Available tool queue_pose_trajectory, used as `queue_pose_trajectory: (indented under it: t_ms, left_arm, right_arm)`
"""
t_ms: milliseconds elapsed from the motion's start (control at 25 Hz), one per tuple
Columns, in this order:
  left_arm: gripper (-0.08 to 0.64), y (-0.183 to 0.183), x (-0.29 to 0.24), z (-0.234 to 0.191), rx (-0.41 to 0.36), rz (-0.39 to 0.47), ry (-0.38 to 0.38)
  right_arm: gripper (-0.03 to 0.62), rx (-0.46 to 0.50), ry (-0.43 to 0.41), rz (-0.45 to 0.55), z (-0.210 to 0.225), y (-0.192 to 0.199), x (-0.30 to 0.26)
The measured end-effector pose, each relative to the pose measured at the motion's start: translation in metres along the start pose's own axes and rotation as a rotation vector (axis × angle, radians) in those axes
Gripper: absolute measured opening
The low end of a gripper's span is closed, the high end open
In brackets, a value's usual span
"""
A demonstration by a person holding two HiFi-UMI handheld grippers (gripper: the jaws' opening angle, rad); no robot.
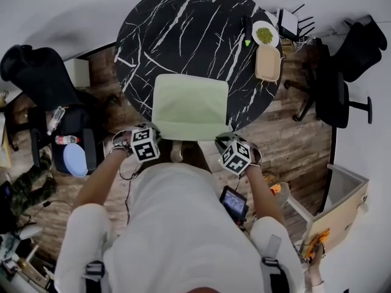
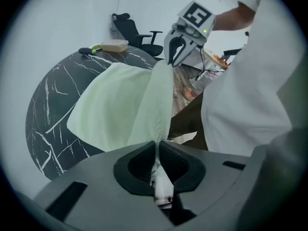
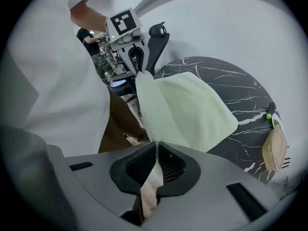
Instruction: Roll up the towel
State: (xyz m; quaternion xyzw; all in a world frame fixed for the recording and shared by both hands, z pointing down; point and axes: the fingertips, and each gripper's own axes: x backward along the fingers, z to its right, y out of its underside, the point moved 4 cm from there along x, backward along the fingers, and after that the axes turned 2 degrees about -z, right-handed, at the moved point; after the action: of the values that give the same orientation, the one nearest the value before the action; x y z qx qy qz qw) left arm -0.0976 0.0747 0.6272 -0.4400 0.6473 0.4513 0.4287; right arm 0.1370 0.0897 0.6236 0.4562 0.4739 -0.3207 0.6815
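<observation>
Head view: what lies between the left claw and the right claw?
The near edge of the pale green towel, stretched from the left claw to the right claw, both shut on it; both gripper views show it.

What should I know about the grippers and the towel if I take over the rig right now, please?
Left gripper: shut on the near left corner of the towel.
Right gripper: shut on its near right corner.
Towel: spread flat on the round black table. Its near edge is held past the table's rim on the person's side, stretched between the two grippers.
Done: both near corners are gripped.
Left: no roll is started. I would turn the near edge over and roll it away across the table, keeping both ends even.
</observation>
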Motion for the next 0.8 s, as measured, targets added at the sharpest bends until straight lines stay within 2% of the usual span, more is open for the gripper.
queue_pose_trajectory:
  t_ms: [160, 280, 440, 600, 800]
  left_arm:
    - [0.026, -0.002, -0.002, -0.018, 0.021, -0.025, 0.028]
    - [0.028, -0.004, -0.005, -0.039, 0.052, -0.034, 0.048]
    - [0.034, -0.016, -0.005, -0.076, 0.068, -0.010, 0.014]
    - [0.043, -0.023, -0.013, -0.104, 0.123, 0.009, -0.047]
    - [0.051, -0.017, -0.029, -0.119, 0.241, 0.001, -0.152]
  right_arm:
    - [0.011, -0.023, -0.051, -0.011, 0.017, -0.008, 0.000]
    - [0.012, -0.078, -0.082, 0.001, 0.040, -0.014, -0.001]
    - [0.014, -0.117, -0.091, -0.008, 0.071, -0.022, -0.005]
    - [0.014, -0.097, 0.014, -0.019, 0.097, -0.026, -0.019]
    - [0.017, -0.046, 0.173, -0.041, 0.107, -0.024, -0.048]
